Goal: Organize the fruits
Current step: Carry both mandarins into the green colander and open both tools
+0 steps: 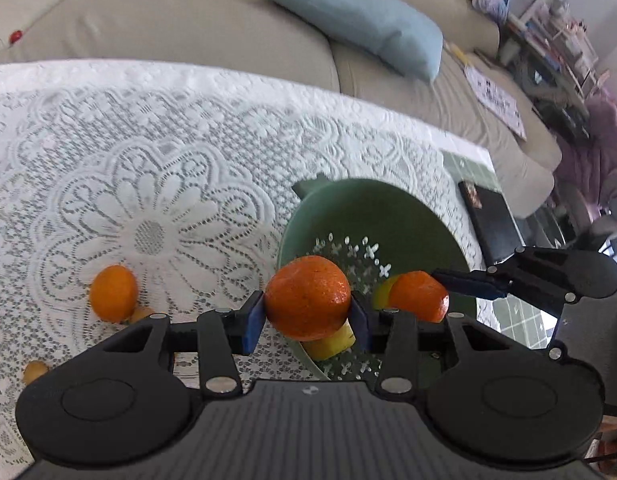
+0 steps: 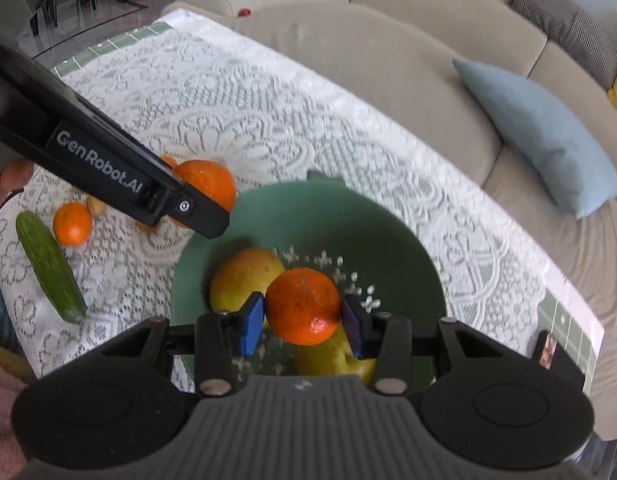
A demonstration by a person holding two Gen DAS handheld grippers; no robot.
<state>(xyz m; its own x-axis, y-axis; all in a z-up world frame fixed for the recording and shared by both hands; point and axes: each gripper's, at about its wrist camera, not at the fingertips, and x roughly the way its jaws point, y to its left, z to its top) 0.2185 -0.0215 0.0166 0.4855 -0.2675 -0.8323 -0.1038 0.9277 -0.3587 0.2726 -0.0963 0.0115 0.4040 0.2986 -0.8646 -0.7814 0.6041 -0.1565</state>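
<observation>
I'm mid-delivery: my left gripper [image 1: 307, 322] clamps one round orange tangerine [image 1: 307, 298] at the rim of the green perforated plastic colander [image 2: 388, 232] near the table's right edge. My right gripper [image 2: 303, 322] clamps another tangerine [image 2: 302, 305] above the colander's inside. Next I'd lower both and release gently.

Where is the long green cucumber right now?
The cucumber lies on the lace tablecloth at the far left of the right wrist view, left of the green bowl, with a loose orange just beside it.
</observation>
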